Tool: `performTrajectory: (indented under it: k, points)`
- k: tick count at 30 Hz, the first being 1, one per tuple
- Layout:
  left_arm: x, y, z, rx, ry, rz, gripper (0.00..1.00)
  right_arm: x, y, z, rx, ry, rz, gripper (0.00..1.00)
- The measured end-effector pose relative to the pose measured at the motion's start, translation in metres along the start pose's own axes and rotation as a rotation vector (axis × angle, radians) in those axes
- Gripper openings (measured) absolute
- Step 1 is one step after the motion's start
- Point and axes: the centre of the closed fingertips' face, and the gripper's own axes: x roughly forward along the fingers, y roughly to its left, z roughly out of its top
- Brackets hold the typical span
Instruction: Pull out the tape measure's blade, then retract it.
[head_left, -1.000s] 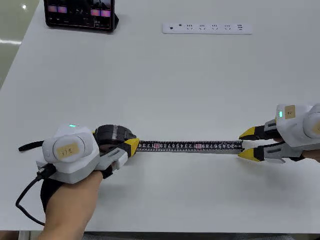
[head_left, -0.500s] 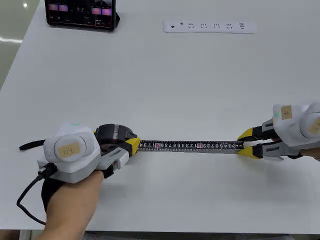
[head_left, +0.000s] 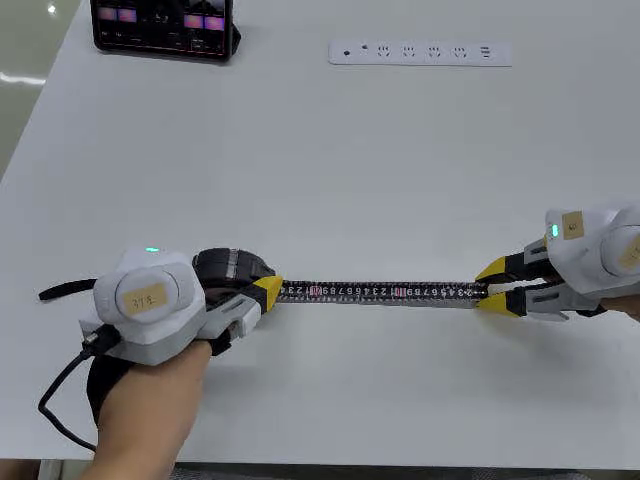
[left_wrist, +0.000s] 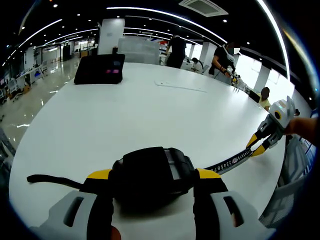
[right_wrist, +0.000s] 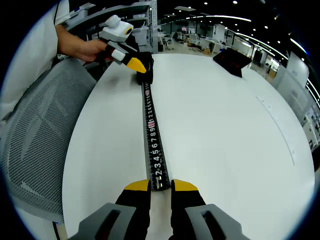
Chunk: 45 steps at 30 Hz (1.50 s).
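The left gripper (left_wrist: 153, 174) is resting low on the table (head_left: 320, 160), its fingers clamping the tape measure (head_left: 232, 268). Level and opposite, the right gripper (head_left: 492, 288) is pinching the tip of the blade (head_left: 380, 293).

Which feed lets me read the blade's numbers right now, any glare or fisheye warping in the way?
Head view: blade sharp, evenly lit, no glare, digits small. Right gripper view: digits largest and legible near the right claw; fisheye bows the table edge. Left gripper view: case dark, blade digits tiny at the warped edge.
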Motion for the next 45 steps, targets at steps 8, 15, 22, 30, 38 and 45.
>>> performTrajectory:
  k: [8, 15, 22, 30, 38, 45]
  points:
    - [0.0, -0.001, -0.001, 0.003, 0.009, 0.009, 0.6, 0.0, -0.001, 0.0, -0.001, 0.0, -0.002, 0.12]
    - [0.0, 0.0, -0.001, 0.009, 0.018, 0.007, 0.59, 0.0, -0.001, 0.0, -0.002, 0.003, 0.0, 0.11]
    - [-0.001, 0.0, -0.002, 0.015, 0.025, 0.007, 0.58, 0.0, -0.002, 0.0, -0.005, 0.004, -0.001, 0.11]
    - [-0.001, 0.0, -0.001, 0.012, 0.027, 0.006, 0.58, 0.002, -0.001, 0.003, -0.008, -0.003, 0.003, 0.11]
    - [-0.002, 0.0, -0.001, 0.008, 0.025, 0.002, 0.58, 0.006, 0.0, 0.009, 0.0, -0.012, 0.003, 0.11]
    - [-0.002, 0.0, -0.001, 0.005, 0.024, -0.002, 0.58, 0.012, 0.001, 0.019, -0.004, -0.027, 0.011, 0.11]
